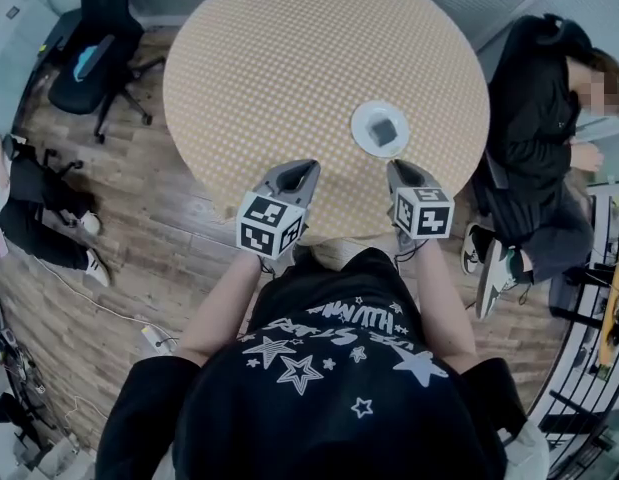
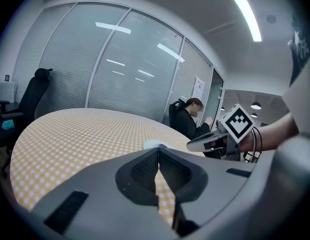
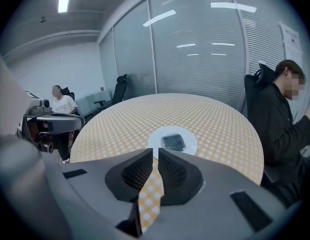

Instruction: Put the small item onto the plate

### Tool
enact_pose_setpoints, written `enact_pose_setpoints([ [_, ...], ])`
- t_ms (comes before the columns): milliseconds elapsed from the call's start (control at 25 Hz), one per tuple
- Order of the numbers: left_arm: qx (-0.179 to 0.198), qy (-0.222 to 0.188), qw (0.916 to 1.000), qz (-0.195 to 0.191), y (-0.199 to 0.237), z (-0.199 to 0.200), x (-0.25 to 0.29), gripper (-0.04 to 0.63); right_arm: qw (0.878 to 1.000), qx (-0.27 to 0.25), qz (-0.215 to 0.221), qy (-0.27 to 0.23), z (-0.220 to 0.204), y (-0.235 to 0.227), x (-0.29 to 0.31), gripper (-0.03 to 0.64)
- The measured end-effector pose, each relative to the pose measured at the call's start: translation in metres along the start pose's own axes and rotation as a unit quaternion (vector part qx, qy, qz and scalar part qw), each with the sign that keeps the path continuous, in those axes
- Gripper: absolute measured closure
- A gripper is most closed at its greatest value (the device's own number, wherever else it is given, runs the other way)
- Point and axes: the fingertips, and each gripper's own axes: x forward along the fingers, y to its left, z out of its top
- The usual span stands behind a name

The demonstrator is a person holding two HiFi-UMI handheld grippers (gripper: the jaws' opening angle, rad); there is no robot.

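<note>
Hovering over the table's near edge, the left gripper and right gripper each have jaws pressed together with nothing between them. Just beyond the right gripper, the small dark item lies on the white plate. A seated person is farther right.

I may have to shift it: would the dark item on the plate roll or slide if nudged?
The item looks flat and squarish, so it likely won't roll. It lies low on the plate, so tipping seems unlikely; it might slide instead.
</note>
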Motion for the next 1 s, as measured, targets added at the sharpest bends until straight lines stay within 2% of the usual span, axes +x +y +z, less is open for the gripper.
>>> enact_pose_setpoints([
  [320,-0.004,0.001,0.9999,0.013,-0.024,-0.007,-0.003,0.586,0.999,-0.008,0.030,-0.013,-0.011,0.003,-0.018,0.580],
  [440,-0.002,0.005,0.9998,0.019,-0.038,-0.009,-0.005,0.586,0.999,-0.027,0.040,-0.017,-0.015,0.003,-0.032,0.580],
  [520,-0.002,0.002,0.9997,0.025,-0.049,-0.008,-0.006,0.586,0.998,-0.020,0.059,-0.023,-0.016,0.004,-0.043,0.580],
  [640,-0.003,-0.001,0.9996,0.029,-0.073,-0.012,-0.008,0.586,0.995,0.002,0.090,-0.038,-0.022,0.006,-0.063,0.580],
  [800,0.014,-0.002,0.9994,0.032,-0.109,-0.016,-0.012,0.588,0.993,-0.007,0.109,-0.051,-0.027,0.003,-0.086,0.580],
  [1000,0.011,-0.013,0.9985,0.051,-0.151,-0.020,-0.019,0.587,0.989,-0.017,0.132,-0.064,-0.043,-0.006,-0.118,0.580],
])
